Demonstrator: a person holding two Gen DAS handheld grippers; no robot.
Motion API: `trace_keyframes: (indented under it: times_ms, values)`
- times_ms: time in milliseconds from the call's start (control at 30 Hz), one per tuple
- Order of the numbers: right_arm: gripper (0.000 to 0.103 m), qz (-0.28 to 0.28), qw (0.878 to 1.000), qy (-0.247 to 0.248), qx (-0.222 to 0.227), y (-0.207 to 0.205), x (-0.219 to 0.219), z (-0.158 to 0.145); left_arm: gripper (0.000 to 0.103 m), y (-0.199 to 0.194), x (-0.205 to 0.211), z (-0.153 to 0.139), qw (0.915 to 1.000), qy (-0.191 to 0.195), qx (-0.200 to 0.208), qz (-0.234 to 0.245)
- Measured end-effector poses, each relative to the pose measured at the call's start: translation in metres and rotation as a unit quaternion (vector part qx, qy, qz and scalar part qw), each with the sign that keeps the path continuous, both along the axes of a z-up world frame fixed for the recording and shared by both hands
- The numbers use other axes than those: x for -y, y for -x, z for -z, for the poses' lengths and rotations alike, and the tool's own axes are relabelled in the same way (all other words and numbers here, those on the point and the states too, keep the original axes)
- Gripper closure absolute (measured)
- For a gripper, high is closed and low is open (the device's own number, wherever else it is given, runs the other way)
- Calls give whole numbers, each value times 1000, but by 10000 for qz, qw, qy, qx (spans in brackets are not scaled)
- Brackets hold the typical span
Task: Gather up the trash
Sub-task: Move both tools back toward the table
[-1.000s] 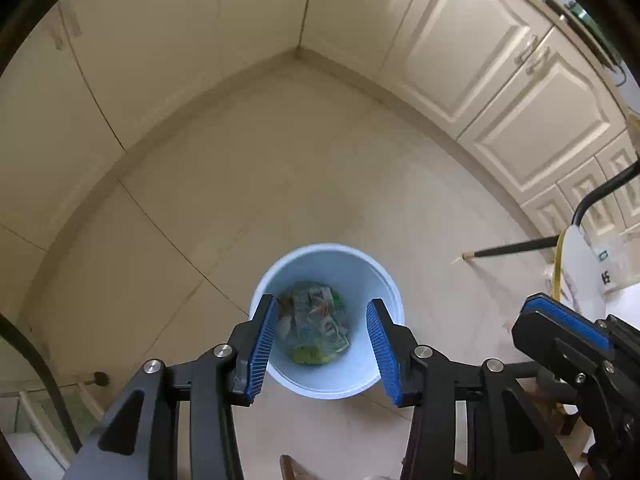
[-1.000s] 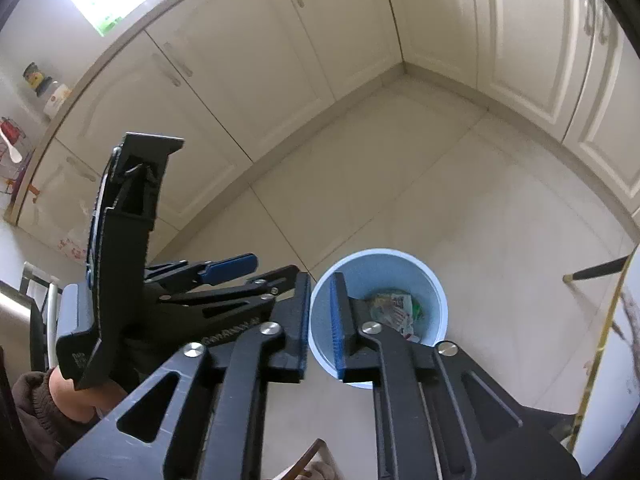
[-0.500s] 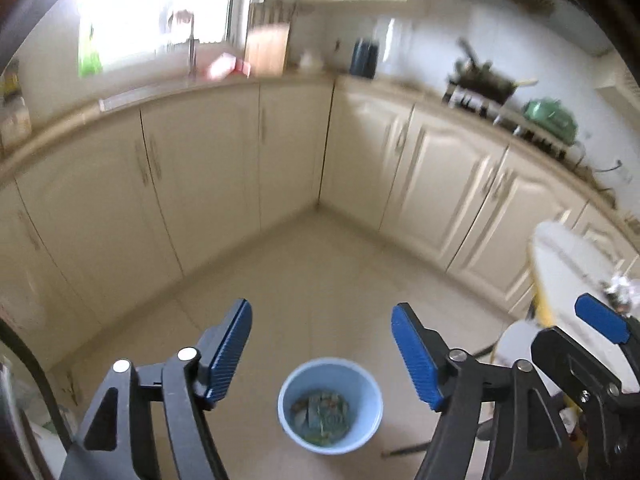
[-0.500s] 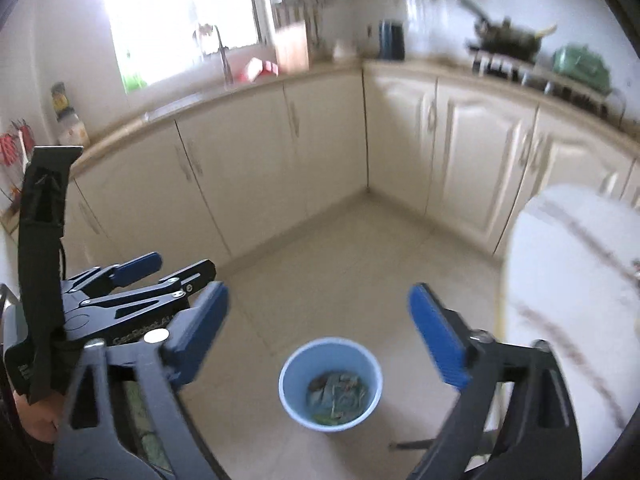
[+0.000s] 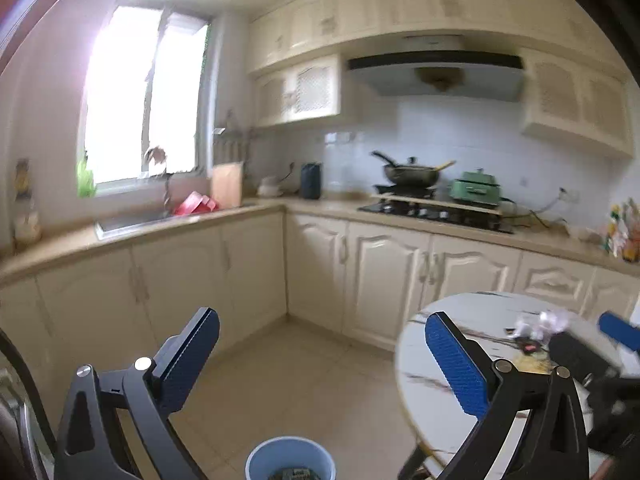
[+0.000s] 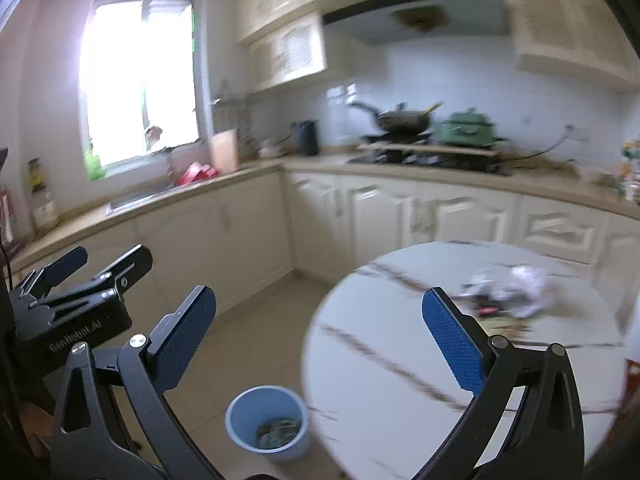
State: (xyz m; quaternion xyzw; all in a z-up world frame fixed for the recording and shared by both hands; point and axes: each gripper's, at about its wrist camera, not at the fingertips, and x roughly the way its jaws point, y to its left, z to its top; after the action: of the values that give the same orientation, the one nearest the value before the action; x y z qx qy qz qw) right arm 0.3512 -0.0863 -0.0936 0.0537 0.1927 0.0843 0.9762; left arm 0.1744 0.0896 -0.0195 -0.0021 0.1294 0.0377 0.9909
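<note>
- My left gripper and my right gripper both point out across a cream-coloured kitchen; both sets of jaws are opening, spread wide, with nothing between the blue pads
- The trash I judge to be next lies on the round marble-patterned table: crumpled white paper with a small dark and red scrap just beside it, toward the far side of the top
- The blue bin stands on the floor tiles beside the table's near edge, with wrappers already at its bottom
- The view is blurred, so I cannot tell how many separate pieces there are
- To do this reach well, I judge that I should come in level over the tabletop, keep the jaws wide until the pads straddle one piece, and close gently, since the paper looks light and may slide away
- The two grippers sit close together, so I should send one in first and hold the other clear
</note>
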Motion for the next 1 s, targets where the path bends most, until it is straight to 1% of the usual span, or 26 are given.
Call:
trace_keyframes:
  times_ms: [33, 67, 100, 133, 167, 200, 267, 333, 367, 400, 467, 500, 567, 600, 667, 733, 800, 867, 933, 967, 1000]
  values:
    - [0, 181, 9998, -27, 53, 9, 17, -4, 1, 21, 9, 11, 9999, -94, 72, 62]
    - [0, 277, 9996, -49, 90, 15, 29, -6, 1, 26, 28, 10, 9997, -167, 123, 157]
    - [0, 404, 9990, -85, 144, 23, 42, -9, 1, 38, 37, 20, 9994, -192, 167, 252]
    - [0, 520, 9985, -98, 167, 26, 53, -11, 1, 39, 45, 40, 9991, -210, 187, 302]
    - [0, 640, 9977, -126, 181, 31, 66, -12, 1, 43, 61, 41, 9987, -274, 205, 367]
    - [0, 743, 9969, -181, 198, 36, 78, -13, 1, 43, 59, 49, 9984, -310, 218, 411]
    - [0, 960, 9949, -219, 228, 43, 103, -14, 1, 47, 84, 56, 9967, -444, 165, 658]
    - [0, 1184, 9924, -272, 212, 50, 128, -12, 1, 42, 92, 53, 9950, -543, 105, 834]
    - [0, 1263, 9914, -288, 187, 51, 139, -9, 1, 41, 106, 58, 9935, -611, 38, 958]
    - [0, 1381, 9899, -302, 144, 53, 152, -6, 1, 29, 109, 55, 9922, -662, -30, 1057]
    - [0, 1599, 9866, -336, 39, 56, 176, 1, 1, 21, 126, 62, 9893, -767, -202, 1228]
    - [0, 1682, 9850, -374, -35, 57, 189, 5, 1, 10, 124, 55, 9882, -795, -270, 1281]
    - [0, 1857, 9816, -422, -144, 58, 211, 13, 1, -8, 138, 64, 9852, -895, -521, 1368]
    - [0, 1936, 9799, -438, -216, 57, 222, 17, 1, -19, 139, 62, 9843, -920, -588, 1389]
    - [0, 2055, 9770, -448, -347, 54, 239, 28, 1, -38, 152, 72, 9808, -943, -813, 1503]
    - [0, 2157, 9741, -466, -483, 47, 256, 37, 1, -68, 161, 72, 9750, -916, -1098, 1701]
    - [0, 2184, 9724, -504, -642, 38, 269, 47, 1, -98, 180, 78, 9665, -817, -1445, 1958]
    - [0, 2187, 9711, -543, -788, 26, 279, 57, 1, -124, 187, 81, 9612, -774, -1670, 2053]
    - [0, 2171, 9697, -564, -965, 12, 287, 68, 1, -153, 198, 85, 9570, -773, -1898, 2052]
    - [0, 2168, 9692, -575, -1017, 6, 290, 72, 1, -170, 203, 85, 9558, -789, -1949, 2057]
    - [0, 2145, 9689, -589, -1083, -2, 293, 77, 1, -202, 201, 74, 9555, -806, -1977, 2036]
